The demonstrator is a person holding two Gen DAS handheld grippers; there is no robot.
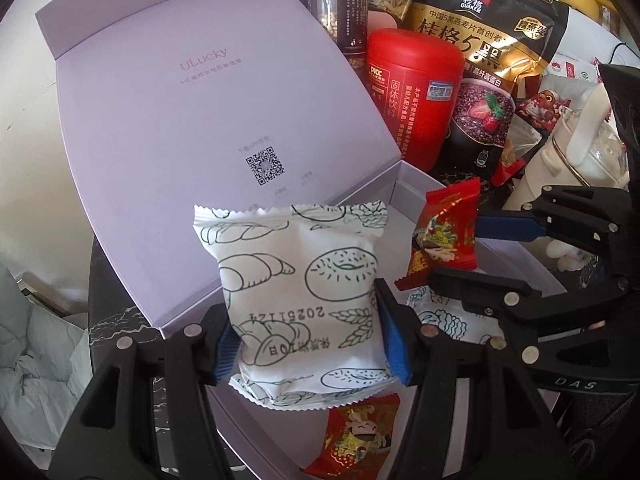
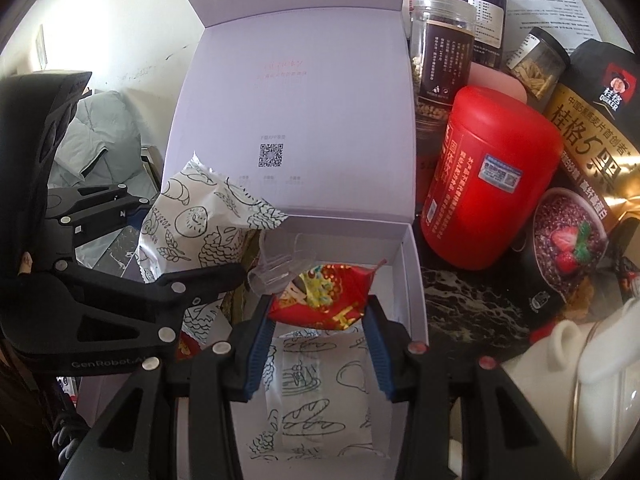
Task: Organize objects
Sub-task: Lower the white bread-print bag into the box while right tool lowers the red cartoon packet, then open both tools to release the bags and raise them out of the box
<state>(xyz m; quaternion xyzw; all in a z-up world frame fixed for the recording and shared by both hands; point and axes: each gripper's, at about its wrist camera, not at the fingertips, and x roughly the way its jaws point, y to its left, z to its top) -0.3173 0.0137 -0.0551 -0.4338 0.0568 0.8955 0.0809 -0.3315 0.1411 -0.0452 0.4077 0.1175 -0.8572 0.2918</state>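
A lilac gift box [image 1: 188, 128] stands with its lid up. My left gripper [image 1: 310, 340] is shut on a white pastry packet [image 1: 296, 280] printed with bread drawings and holds it upright over the box. In the right wrist view the same gripper [image 2: 180, 236] and packet [image 2: 188, 208] hang at the left. My right gripper [image 2: 318, 312] is shut on a red candy packet [image 2: 324, 300] above the box's tray [image 2: 412, 272]. The left wrist view has that gripper [image 1: 456, 254] and packet [image 1: 440, 236] at the right. Another white packet [image 2: 320, 396] lies inside, and a second red packet [image 1: 360, 436] lies low in the box.
A red canister [image 2: 488, 184], a black Quaker oats bag [image 2: 588, 152] and several clear jars [image 2: 440, 48] crowd the box's right side on a dark marbled tabletop [image 2: 472, 308]. A white jug [image 1: 576, 152] stands at the right. Grey cloth [image 1: 36, 360] lies at the left.
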